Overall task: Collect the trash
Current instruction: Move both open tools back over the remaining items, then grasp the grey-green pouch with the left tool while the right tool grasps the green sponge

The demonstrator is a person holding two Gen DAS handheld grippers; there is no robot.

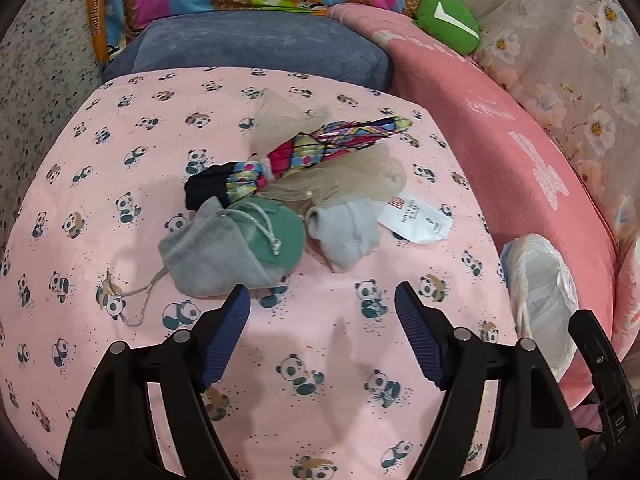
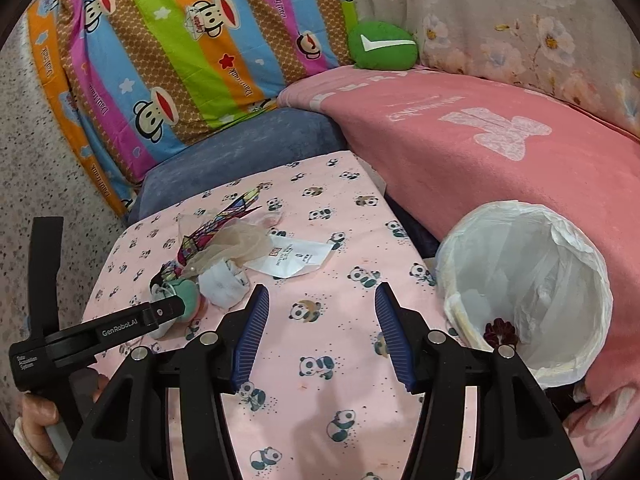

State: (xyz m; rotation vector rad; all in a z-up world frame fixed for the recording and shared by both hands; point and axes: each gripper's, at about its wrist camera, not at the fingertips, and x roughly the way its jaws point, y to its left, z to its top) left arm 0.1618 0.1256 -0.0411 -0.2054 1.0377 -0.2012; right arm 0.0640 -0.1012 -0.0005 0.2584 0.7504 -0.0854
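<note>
Left wrist view: left claw [image 1: 322, 300] is hanging open and empty, tilted down just short of the trash pile [image 1: 280, 196] on the panda-print worktop [image 1: 120, 160]. Right wrist view alone is showing inside the lined bin [image 2: 524, 296], beside the worktop; right claw [image 2: 322, 300] is gaping, empty.

Heaped on the pink panda-print cloth [image 1: 120, 184]: a multicoloured patterned fabric strip [image 1: 344, 140] lying slantwise over sheer beige netting [image 1: 280, 116], a grey drawstring pouch [image 1: 208, 252] slumped against a green round pad [image 1: 280, 236], a crumpled white sock [image 1: 344, 236], and a creased white paper tag [image 1: 416, 220] just beside it. Near the cloth's edge, upright: a round bin lined with a white plastic bag [image 2: 528, 280], mouth open, something small and dark red inside.
</note>
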